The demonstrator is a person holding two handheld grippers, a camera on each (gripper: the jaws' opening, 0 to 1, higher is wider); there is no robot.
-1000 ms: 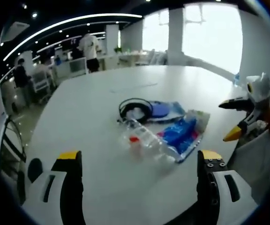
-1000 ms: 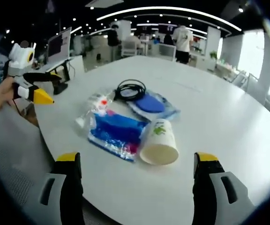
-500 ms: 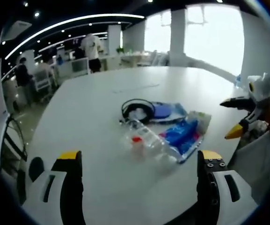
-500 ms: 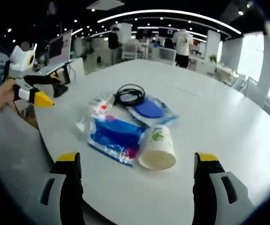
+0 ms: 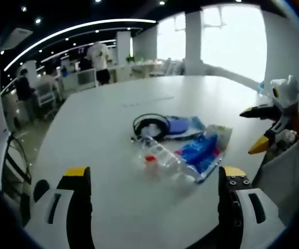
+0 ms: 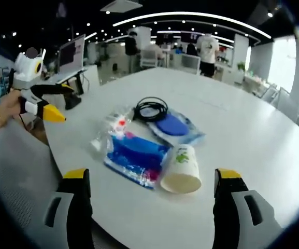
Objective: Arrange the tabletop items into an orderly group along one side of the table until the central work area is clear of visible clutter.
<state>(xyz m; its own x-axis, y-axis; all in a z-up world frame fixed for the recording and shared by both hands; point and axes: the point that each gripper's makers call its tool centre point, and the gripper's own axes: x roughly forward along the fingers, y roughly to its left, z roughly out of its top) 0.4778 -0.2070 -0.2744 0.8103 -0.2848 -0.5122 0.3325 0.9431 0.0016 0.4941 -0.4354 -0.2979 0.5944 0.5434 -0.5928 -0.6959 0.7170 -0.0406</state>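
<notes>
1. Both views shifted only slightly; items unmoved since a second ago.
2. Left hand-held gripper (image 5: pixel 152 179), right hand-held gripper (image 6: pixel 152 179): jaws apart, empty.
3. Cup (image 6: pixel 181 169), cable (image 6: pixel 152 109), pouches (image 6: pixel 136 154) clustered mid-table (image 6: pixel 253 135); clearing not begun.

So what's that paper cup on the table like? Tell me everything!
The paper cup is cream-white with a small green picture printed on its side. It lies tipped over on the white table, its open mouth turned toward the right gripper's camera, and nothing can be seen inside. Its side rests against the blue plastic packet. Neither gripper touches it.
</notes>
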